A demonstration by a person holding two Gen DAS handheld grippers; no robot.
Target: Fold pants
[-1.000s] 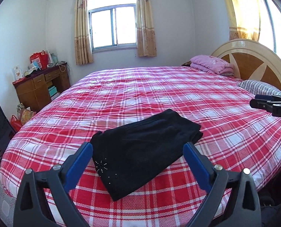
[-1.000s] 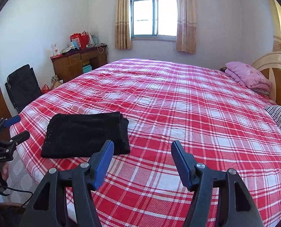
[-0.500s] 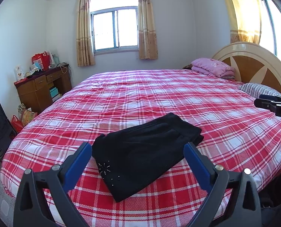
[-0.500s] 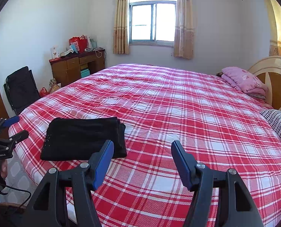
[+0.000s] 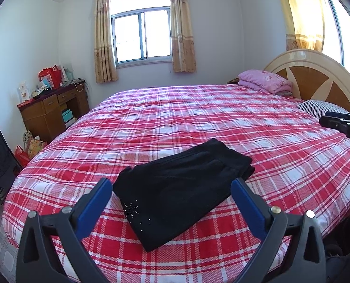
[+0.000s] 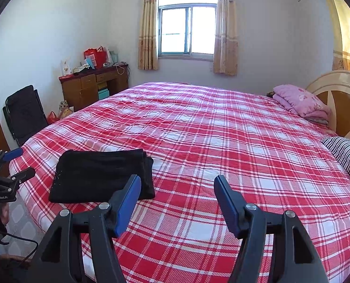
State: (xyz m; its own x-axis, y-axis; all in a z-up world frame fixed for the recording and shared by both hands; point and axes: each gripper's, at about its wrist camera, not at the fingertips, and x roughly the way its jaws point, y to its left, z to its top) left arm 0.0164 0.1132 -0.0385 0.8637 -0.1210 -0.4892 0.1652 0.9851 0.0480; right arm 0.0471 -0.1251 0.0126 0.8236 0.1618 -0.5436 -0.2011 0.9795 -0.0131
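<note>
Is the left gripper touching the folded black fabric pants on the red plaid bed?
Apart. In the right wrist view the left gripper sits open off the bed's edge, plaid bedspread showing between it and the folded black pants.

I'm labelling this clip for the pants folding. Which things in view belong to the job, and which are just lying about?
Belongs to the job:
folded black pants
red plaid bedspread
left gripper, open
right gripper, open

Just lying about:
folded pink quilt
striped pillow
wooden desk
red bag
</note>
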